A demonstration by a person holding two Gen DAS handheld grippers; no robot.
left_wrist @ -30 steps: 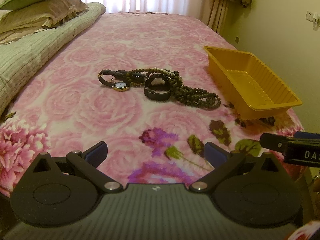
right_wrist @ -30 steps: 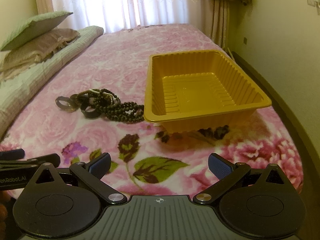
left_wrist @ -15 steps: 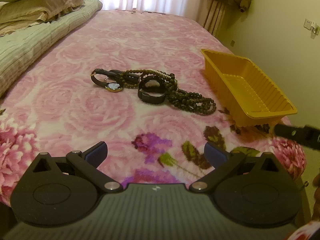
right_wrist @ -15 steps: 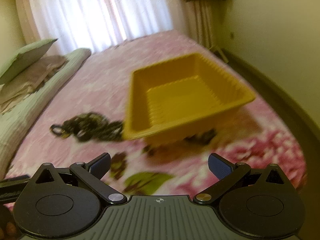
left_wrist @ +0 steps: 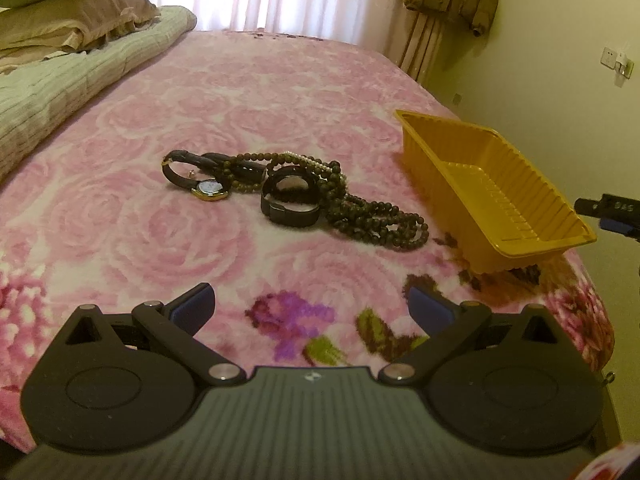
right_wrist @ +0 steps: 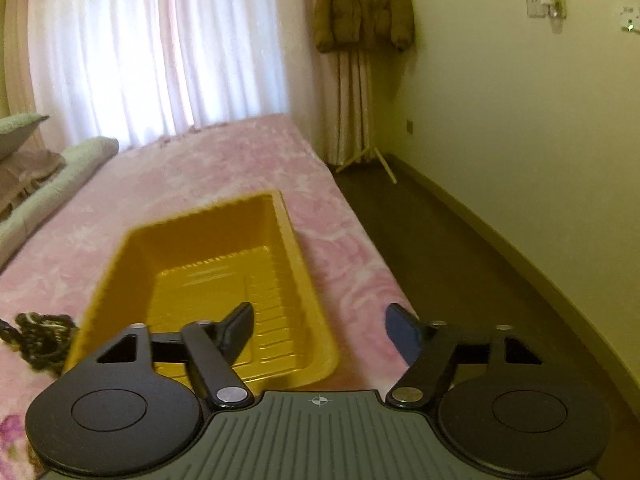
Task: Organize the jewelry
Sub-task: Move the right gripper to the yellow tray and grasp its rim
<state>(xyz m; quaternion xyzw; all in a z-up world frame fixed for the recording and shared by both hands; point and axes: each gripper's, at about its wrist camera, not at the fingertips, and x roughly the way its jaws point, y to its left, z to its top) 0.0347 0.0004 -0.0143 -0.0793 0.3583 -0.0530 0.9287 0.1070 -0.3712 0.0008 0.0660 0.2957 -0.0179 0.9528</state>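
Observation:
A heap of jewelry lies mid-bed: a gold-cased watch [left_wrist: 210, 191], a black bangle [left_wrist: 291, 200] and dark bead strands [left_wrist: 376, 222]. My left gripper [left_wrist: 312, 306] hovers open and empty over the blanket, well short of the heap. To the heap's right stands an empty yellow tray [left_wrist: 500, 196]. My right gripper [right_wrist: 322, 330] is at the tray [right_wrist: 120, 272], jaws closing. The tray's right wall is between them, untouched by the pads. The left finger is over the inside, the right finger outside. The beads [right_wrist: 40, 336] show blurred at far left. One of its fingers [left_wrist: 596, 205] shows beyond the tray.
Pillows [left_wrist: 76, 24] and a folded green quilt [left_wrist: 60, 84] fill the bed's far left. The bed's right edge drops to a dark floor [right_wrist: 440, 240] close beside the tray. A jacket [right_wrist: 362, 4] hangs on a stand by the curtains [right_wrist: 160, 48].
My right gripper swung right and forward to the tray's right wall, and its jaws narrowed. The left view crept slightly closer to the heap. The jewelry and the tray lie as before.

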